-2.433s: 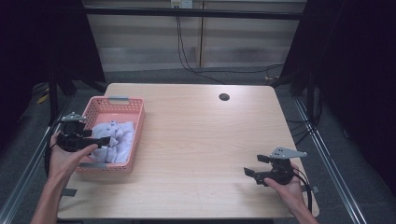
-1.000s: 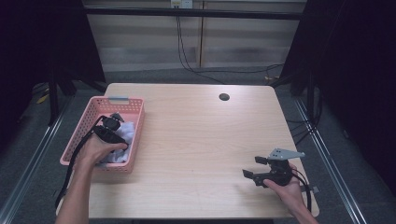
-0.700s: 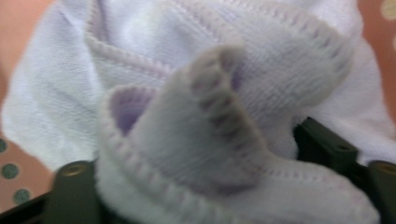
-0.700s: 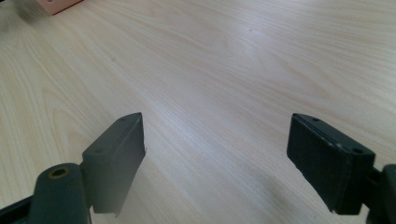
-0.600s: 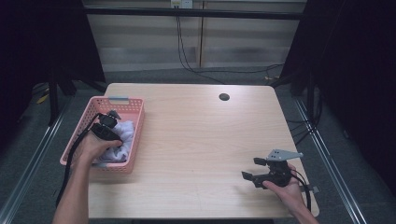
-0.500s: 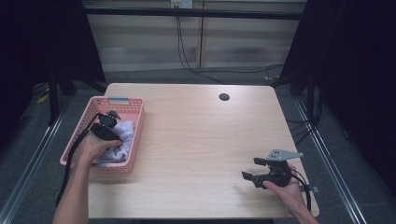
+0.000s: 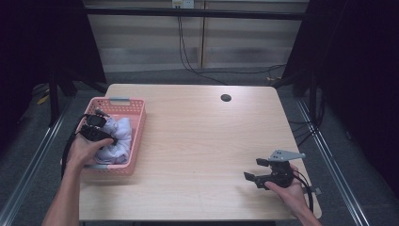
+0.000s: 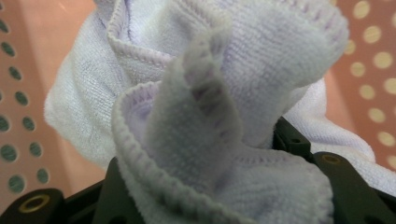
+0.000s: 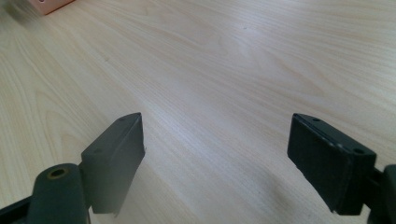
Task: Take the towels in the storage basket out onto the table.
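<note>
Lavender towel [image 8: 219,116] bunched between left gripper [image 7: 96,133] fingers, inside pink basket [image 7: 136,136].

My light wooden table [image 7: 197,141] fills the middle of the frame, a dark round hole [image 7: 226,98] near its upper edge. Grey floor [image 7: 28,155] flanks it; black cables [image 7: 188,61] hang at the pale wall [image 7: 141,42] above.

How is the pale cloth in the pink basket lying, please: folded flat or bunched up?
Bunched up: the cloth rises in crumpled folds inside the basket.
</note>
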